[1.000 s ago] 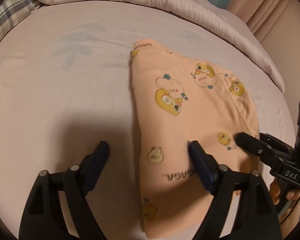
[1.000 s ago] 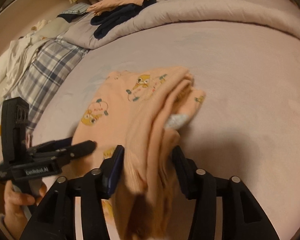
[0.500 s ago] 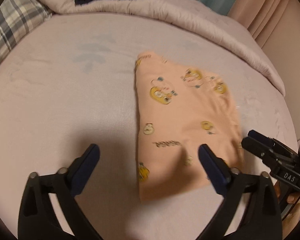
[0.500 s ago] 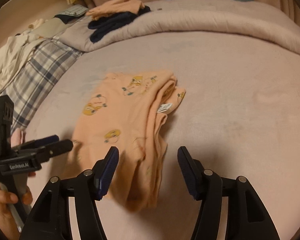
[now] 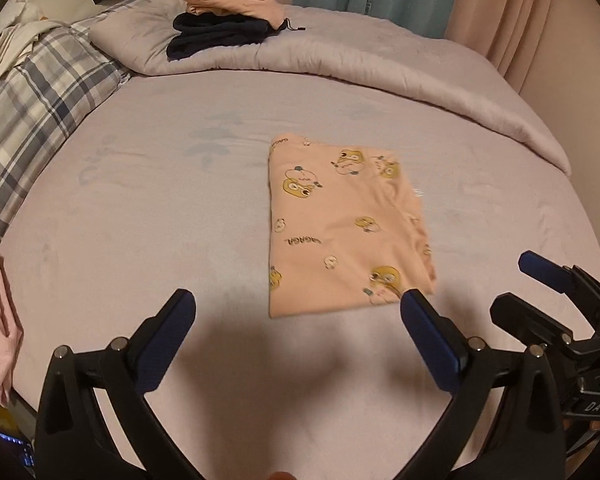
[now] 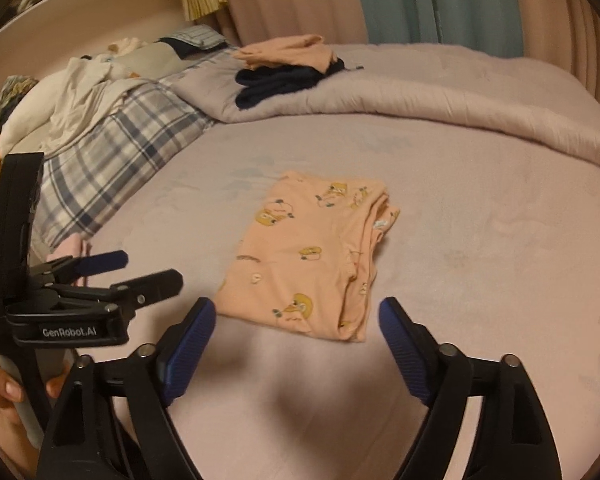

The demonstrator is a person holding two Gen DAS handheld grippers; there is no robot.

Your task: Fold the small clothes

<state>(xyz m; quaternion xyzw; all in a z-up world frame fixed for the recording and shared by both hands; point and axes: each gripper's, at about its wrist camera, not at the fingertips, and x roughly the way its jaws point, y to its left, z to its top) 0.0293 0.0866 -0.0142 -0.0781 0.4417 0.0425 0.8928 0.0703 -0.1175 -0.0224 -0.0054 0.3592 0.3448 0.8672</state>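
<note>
Both tongs, left gripper (image 5: 296, 300) and right gripper (image 6: 296, 308), released and empty near folded peach garment (image 5: 340, 224); recommend pinching near corners squarely before next fold.

Dim warm indoor light, soft foreground shadows, strong fisheye warping, dark corners.

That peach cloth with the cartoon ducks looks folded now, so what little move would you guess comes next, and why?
Probably pick it up and carry it to the stack on the duvet. The cloth lies flat as a neat rectangle, and both the left hand-held gripper and the right hand-held gripper are open and off it. Folded clothes already sit piled at the back, which suggests where finished pieces go.
</note>
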